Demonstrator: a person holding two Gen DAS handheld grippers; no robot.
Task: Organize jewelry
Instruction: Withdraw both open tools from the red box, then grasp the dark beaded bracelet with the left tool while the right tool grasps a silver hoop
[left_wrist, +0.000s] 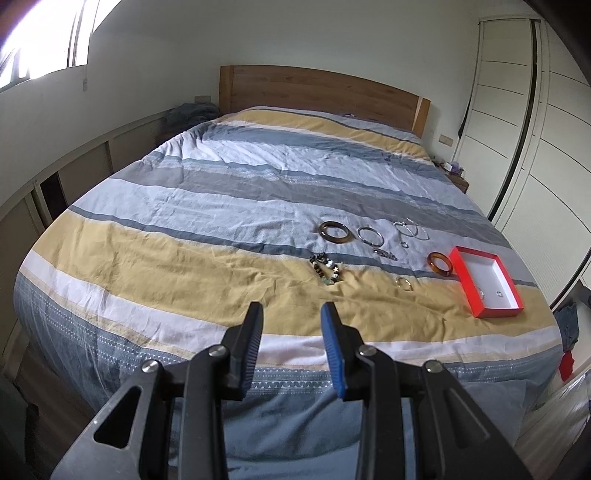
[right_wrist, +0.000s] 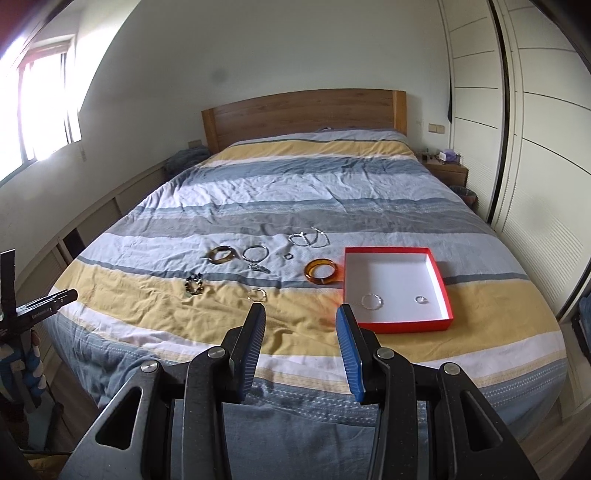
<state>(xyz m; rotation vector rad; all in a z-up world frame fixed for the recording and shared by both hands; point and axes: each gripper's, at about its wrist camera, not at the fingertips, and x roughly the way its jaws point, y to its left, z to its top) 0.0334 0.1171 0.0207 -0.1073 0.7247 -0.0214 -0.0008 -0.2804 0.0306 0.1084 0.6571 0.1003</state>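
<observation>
- The left gripper (left_wrist: 291, 310) is held wide apart, gripping nothing.
- The right gripper (right_wrist: 301, 312) is likewise spread, empty.
- Jewelry (right_wrist: 255, 258) is scattered on the bedspread (right_wrist: 147, 325); two rings lie in the red box (right_wrist: 441, 280).
- No writing can be read.

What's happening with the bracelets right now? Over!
Left tool and right tool open, empty. Red box holds two small rings; amber bangle and the rest lie on bedspread. Nothing in the way.

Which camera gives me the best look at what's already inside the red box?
The right wrist view. It looks down into the red box, showing a beaded ring and a small ring on its white floor. The left wrist view sees the box at a slant, the two pieces tiny.
</observation>
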